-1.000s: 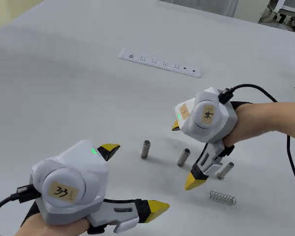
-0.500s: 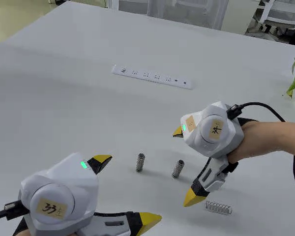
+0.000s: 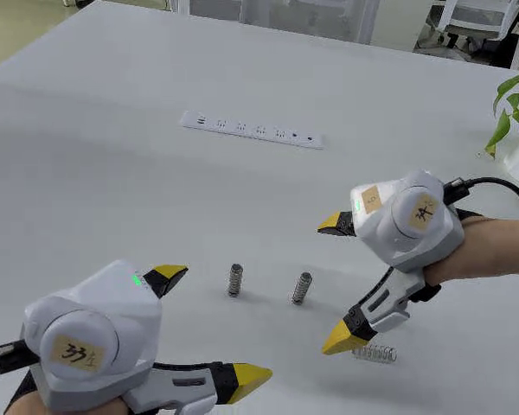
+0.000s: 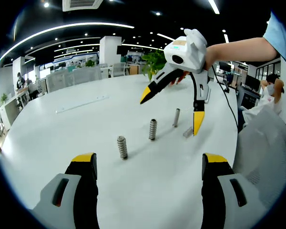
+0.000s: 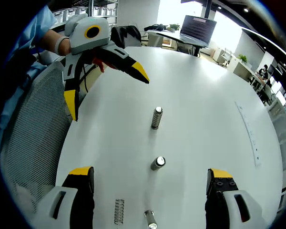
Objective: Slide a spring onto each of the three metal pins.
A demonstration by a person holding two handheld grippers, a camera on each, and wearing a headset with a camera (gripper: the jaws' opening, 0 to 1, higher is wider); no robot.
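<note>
We log the yellow-tipped left gripper (image 3: pixel 216 324) and right gripper (image 3: pixel 330 285), both released. A loose steel coil spring (image 3: pixel 374 353) lies beside a bare metal pin (image 4: pixel 176 117).

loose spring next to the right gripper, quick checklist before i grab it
1. Right gripper open and empty: ok.
2. Loose spring lies flat on the table, apart from the jaws: ok.
3. Third pin bare and upright: ok.
4. Left pin and middle pin already carry springs: ok.
5. Left gripper open, away from the loose spring: ok.
6. Third pin fixed firmly: cannot tell.
</note>
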